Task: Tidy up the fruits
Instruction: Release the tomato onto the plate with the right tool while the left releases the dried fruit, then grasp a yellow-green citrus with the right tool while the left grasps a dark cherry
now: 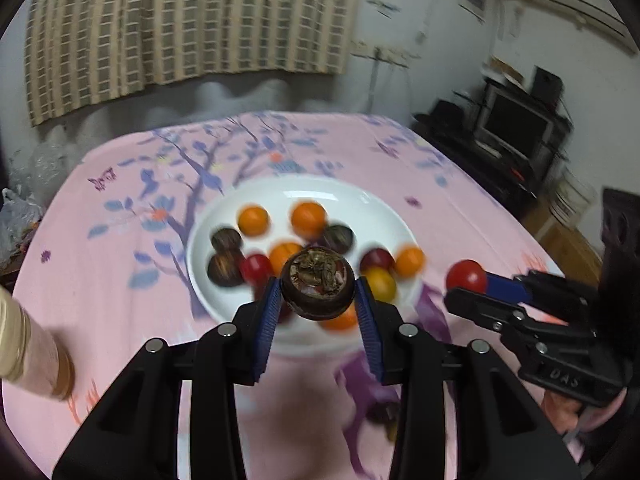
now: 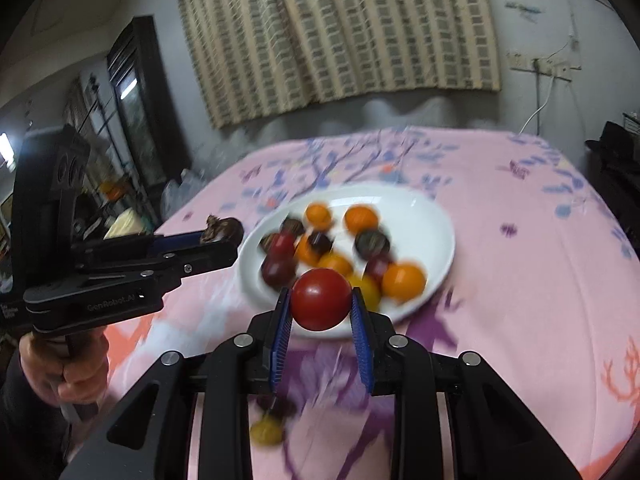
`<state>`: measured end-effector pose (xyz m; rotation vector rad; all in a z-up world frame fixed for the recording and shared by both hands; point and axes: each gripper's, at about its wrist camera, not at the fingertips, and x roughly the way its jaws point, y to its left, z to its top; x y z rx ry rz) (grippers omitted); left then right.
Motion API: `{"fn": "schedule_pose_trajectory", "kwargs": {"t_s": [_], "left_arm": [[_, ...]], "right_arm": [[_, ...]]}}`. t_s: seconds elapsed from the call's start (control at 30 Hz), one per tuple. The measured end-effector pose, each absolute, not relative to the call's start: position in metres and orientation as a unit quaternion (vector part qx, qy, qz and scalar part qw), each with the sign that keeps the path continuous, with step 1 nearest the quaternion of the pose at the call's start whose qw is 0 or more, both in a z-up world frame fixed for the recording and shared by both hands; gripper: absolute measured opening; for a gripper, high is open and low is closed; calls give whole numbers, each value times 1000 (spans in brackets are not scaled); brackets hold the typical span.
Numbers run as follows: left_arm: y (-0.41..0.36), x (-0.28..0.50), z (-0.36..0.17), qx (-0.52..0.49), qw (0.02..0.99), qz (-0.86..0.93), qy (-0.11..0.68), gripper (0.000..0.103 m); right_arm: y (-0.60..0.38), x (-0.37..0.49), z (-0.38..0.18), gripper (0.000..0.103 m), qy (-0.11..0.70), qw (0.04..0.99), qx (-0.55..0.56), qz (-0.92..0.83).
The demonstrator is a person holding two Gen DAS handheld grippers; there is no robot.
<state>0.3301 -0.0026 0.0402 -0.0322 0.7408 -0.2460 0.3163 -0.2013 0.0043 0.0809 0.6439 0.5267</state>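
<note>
My left gripper [image 1: 318, 294] is shut on a dark brown mangosteen [image 1: 318, 288], held above the near rim of a white plate [image 1: 360, 204]. It also shows in the right wrist view [image 2: 222, 232], left of the plate [image 2: 436, 216]. My right gripper [image 2: 320, 308] is shut on a red tomato [image 2: 321, 299], held above the plate's near edge. It shows in the left wrist view [image 1: 466, 284] with the tomato [image 1: 466, 275], to the right of the plate. The plate holds several oranges [image 1: 308, 219], mangosteens [image 1: 226, 270] and small red and yellow fruits.
The plate sits on a table with a pink flowered cloth [image 1: 120, 184]. Two small fruits, one yellow [image 2: 266, 430] and one dark, lie on the cloth below my right gripper. A beige object [image 1: 36, 356] stands at the table's left. A TV stand [image 1: 516, 128] is right.
</note>
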Motion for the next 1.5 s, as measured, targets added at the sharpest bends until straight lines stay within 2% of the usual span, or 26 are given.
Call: {"fn": "schedule_pose_trajectory", "kwargs": {"t_s": [0.1,0.27,0.3,0.33,0.37,0.4,0.57,0.7,0.93,1.1,1.3,1.37,1.43,1.5], "left_arm": [[5,372,36,-44,920,-104,374,37],[1,415,20,-21,915,-68,396,38],[1,418,17,-17,916,-58,397,50],[1,418,16,-14,917,-45,396,62],[3,416,17,-13,920,-33,390,84],[6,409,20,-14,926,-23,376,91],[17,374,29,-9,931,-14,364,92],[24,333,32,1,933,7,361,96],[34,272,16,-15,932,36,360,98],[43,265,-8,-32,922,44,385,98],[59,262,-7,-74,920,52,382,98],[63,261,-6,-83,921,57,377,98],[65,260,-6,-86,920,60,378,98],[65,261,-6,-88,919,59,380,98]], "right_arm": [[-198,350,2,29,307,918,55,246],[-188,389,-10,31,309,920,52,234],[-187,393,-12,38,309,921,52,231],[-186,395,-14,52,310,921,52,230],[-187,393,-14,55,312,920,53,230],[-187,390,-13,55,311,920,54,232],[-186,360,-6,60,309,917,39,250],[-182,327,-7,64,316,910,30,268],[-172,273,-21,72,341,893,7,295],[-157,250,-41,72,372,878,-51,296],[-143,242,-53,72,391,864,-88,304],[-141,242,-57,69,396,863,-97,299],[-140,245,-61,60,409,858,-100,295],[-139,248,-65,58,423,853,-99,290]]}}
